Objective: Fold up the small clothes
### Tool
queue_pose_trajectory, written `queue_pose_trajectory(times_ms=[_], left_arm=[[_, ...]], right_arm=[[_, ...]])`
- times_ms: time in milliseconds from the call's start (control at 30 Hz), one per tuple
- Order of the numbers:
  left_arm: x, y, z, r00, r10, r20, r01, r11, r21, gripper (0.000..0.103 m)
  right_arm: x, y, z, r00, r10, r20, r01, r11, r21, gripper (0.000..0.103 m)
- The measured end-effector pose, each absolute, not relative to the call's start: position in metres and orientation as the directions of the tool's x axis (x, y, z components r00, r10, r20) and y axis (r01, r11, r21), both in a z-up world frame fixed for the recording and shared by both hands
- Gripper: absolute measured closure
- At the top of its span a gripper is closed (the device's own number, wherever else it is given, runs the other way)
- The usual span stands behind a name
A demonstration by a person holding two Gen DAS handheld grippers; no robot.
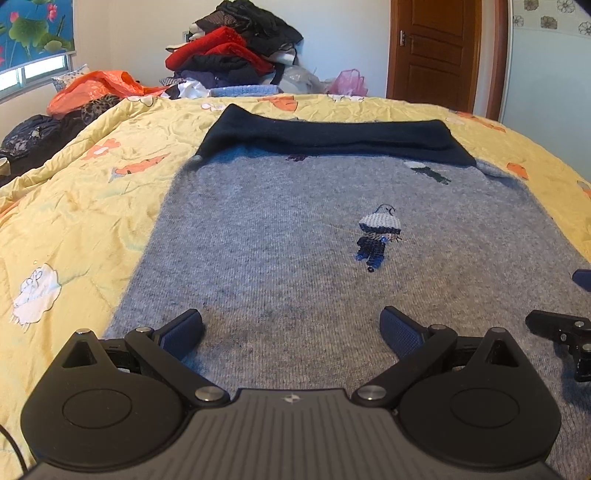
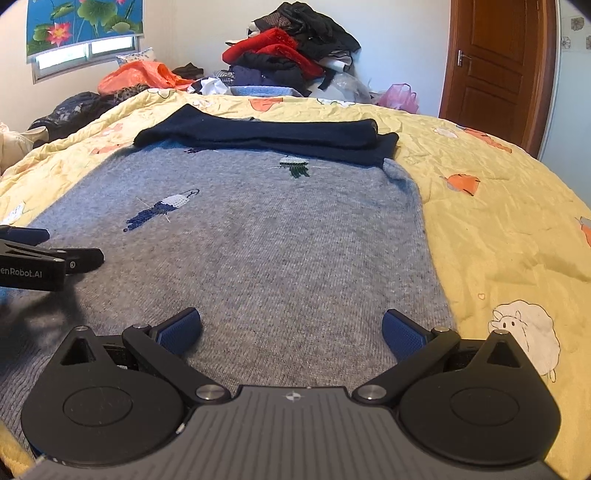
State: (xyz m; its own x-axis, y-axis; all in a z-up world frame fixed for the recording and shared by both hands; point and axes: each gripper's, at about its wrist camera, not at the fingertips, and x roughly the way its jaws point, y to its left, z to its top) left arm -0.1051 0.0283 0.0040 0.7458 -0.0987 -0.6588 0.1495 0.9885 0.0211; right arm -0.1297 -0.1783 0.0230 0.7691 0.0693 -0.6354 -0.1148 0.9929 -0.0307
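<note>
Here the grey sweater (image 1: 280, 236) lies flat — dark navy sleeves (image 1: 325, 138) folded across; both hand-held grippers (image 1: 291, 330) (image 2: 291, 332) spread wide.

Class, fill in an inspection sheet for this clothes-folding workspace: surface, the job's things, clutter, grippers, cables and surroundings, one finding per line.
Surface: yellow quilt with sheep and carrot prints, wrinkled.
Job's things: grey knitted sweater lying flat on the quilt, dark navy sleeves folded across its far end; small knitted figures on its body.
Clutter: pile of clothes beyond the quilt's far edge, orange plastic bag, pink plastic bag, dark garments at far left.
Grippers: left gripper open over the sweater's near end; right gripper open beside it, nearer the sweater's right edge.
Cables: thin dark cable at the left view's bottom corner.
Surroundings: wooden door, lotus-print blind over a window.
</note>
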Motion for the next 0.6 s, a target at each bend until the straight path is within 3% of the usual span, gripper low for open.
queue_pose_trajectory(times_ms=[600], left_arm=[[-0.122, 0.033, 0.0, 0.771, -0.107, -0.628, 0.148, 0.989, 0.013, 0.0]], right_arm=[[-0.13, -0.179, 0.023, 0.769, 0.072, -0.635, -0.117, 0.993, -0.028, 0.0]])
